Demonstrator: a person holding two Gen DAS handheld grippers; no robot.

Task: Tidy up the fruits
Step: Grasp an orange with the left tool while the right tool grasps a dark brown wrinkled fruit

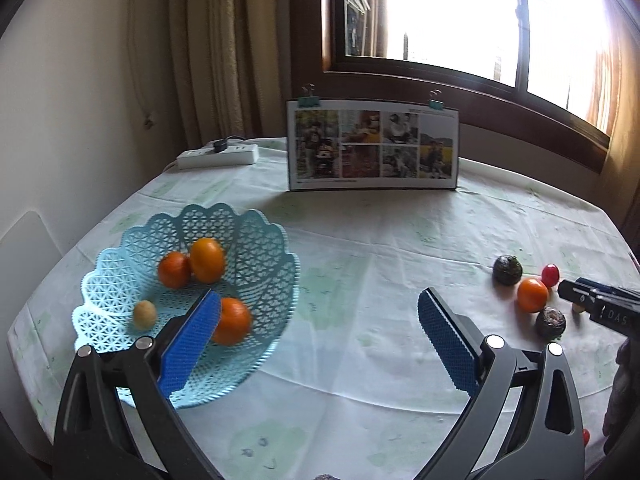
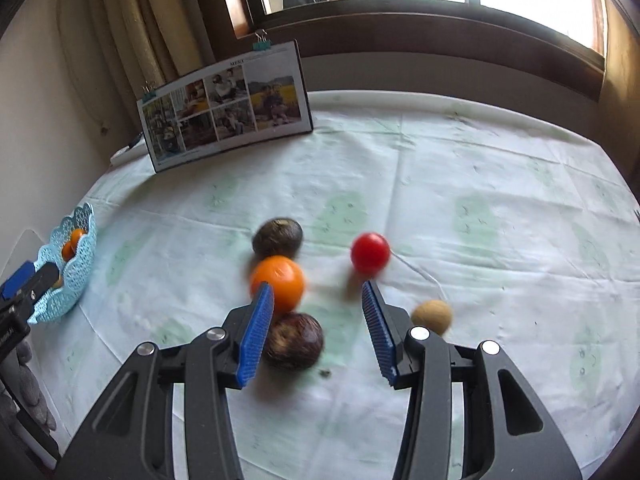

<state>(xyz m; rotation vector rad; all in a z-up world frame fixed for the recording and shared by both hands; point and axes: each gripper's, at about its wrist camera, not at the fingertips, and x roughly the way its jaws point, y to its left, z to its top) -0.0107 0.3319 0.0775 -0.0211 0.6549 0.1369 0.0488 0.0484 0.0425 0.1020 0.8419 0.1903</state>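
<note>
Table edge: the table (image 1: 360, 360) with its pale cloth ends at the far side under the window (image 1: 460, 20); its left side runs along a cream wall.
Open room: a wide bare stretch of cloth lies between the basket on the left and the loose fruit on the right.
Far clutter: a photo board (image 1: 374, 146) stands upright at the far middle; a white power strip (image 1: 218, 155) lies at the far left corner.
Basket: the blue lattice basket (image 1: 256, 240) sits near the left edge and holds three orange fruits (image 1: 206, 260) and one small tan fruit (image 1: 144, 314).
Loose fruit: an orange (image 2: 277, 282) lies between two dark round fruits (image 2: 278, 237), touching or nearly touching both; a red tomato (image 2: 370, 253) sits to their right, a small tan fruit (image 2: 432, 316) nearer and farther right.
Left gripper (image 1: 318, 312): spread wide, holding nothing, its left finger (image 1: 192, 336) over the basket's near rim.
Right gripper (image 2: 318, 304): parted wide, empty, hovering over the cluster; contact cannot be told.
</note>
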